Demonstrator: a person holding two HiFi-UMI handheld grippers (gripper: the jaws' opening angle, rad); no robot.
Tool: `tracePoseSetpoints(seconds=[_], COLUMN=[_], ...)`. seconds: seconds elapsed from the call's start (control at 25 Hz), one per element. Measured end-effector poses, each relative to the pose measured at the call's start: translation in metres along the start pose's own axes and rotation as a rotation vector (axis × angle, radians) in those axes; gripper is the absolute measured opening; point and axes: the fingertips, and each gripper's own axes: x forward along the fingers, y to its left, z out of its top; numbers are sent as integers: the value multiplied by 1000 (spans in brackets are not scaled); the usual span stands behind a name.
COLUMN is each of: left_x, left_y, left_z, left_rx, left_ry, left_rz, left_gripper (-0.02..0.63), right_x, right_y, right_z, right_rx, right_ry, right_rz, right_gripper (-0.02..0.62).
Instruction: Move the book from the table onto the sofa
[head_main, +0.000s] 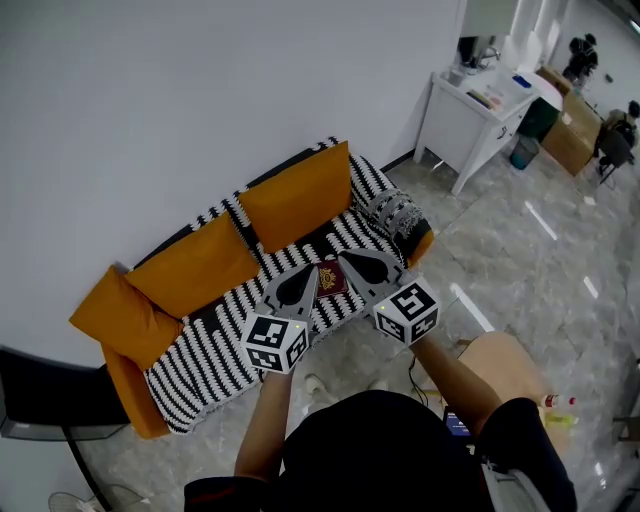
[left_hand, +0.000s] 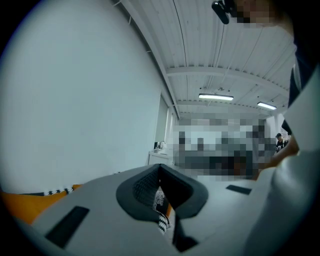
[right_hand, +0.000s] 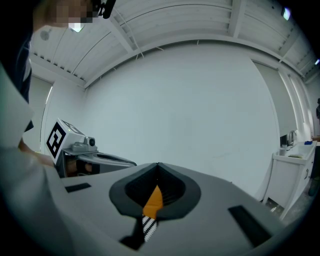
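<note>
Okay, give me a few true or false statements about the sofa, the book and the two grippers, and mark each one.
1. The left gripper and the right gripper are both shut and empty. True.
2. The sofa's big cushions are blue. False: the cushions are orange.
3. The dark red book shows between the two grippers, over the striped sofa. True.
4. A white desk stands left of the sofa. False: the white desk is to its right in the head view.

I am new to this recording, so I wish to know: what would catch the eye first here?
The sofa, striped black and white with orange cushions, stands against the white wall. Over its seat, the left gripper and right gripper, both shut, flank a dark red book.
</note>
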Motion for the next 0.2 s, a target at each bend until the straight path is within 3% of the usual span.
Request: tracePoseSetpoints(seconds=[0.2], left_x=[0], left_y=[1], left_z=[4], left_rx=[1], left_ry=[-6], left_rz=[1], left_gripper=[15], right_x=[0], right_y=[0], right_z=[4], right_rx=[-2], right_ry=[-6], right_rz=[2], right_gripper=[15])
